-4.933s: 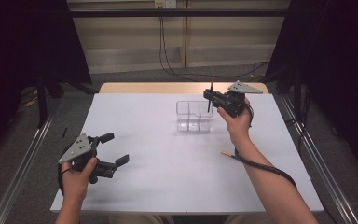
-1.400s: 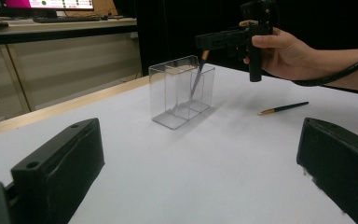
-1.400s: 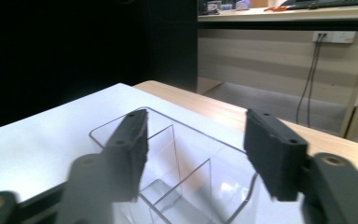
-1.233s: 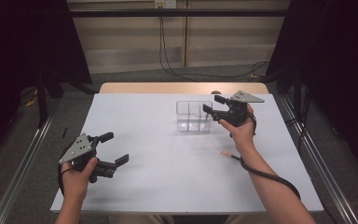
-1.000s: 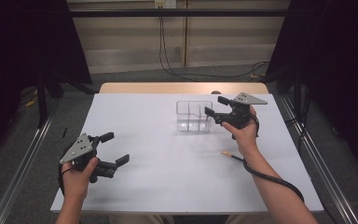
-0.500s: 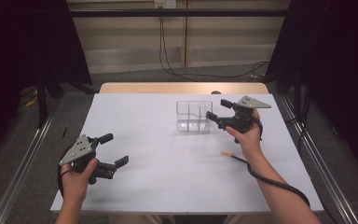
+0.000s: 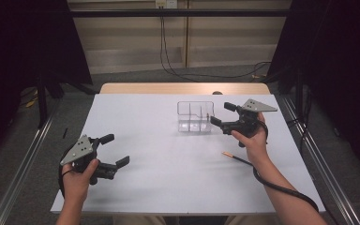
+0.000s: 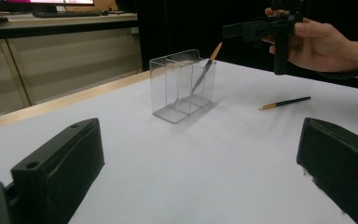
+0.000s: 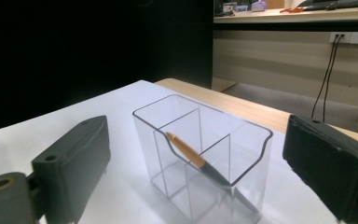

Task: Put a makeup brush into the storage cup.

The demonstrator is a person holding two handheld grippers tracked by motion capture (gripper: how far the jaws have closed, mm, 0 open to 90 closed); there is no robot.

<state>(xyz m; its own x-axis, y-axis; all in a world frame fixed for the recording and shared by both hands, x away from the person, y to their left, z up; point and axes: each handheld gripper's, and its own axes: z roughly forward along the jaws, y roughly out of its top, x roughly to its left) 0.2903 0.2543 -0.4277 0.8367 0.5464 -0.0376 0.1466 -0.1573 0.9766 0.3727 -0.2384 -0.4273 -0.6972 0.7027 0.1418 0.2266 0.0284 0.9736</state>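
On white table (image 7: 168, 178); beige wall (image 7: 215, 42) behind

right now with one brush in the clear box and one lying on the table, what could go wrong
The brush leans tilted in the clear box; the right gripper, jaws just opened, sits close and could nudge the light box over. The second brush lies flat on the table beside the right forearm, which could knock it.

Centre frame: clear organiser (image 9: 200, 154) on white surface (image 9: 74, 116), pen (image 9: 200, 163) leaning inside; tongs (image 9: 196, 154) just opened, gaping, empty.
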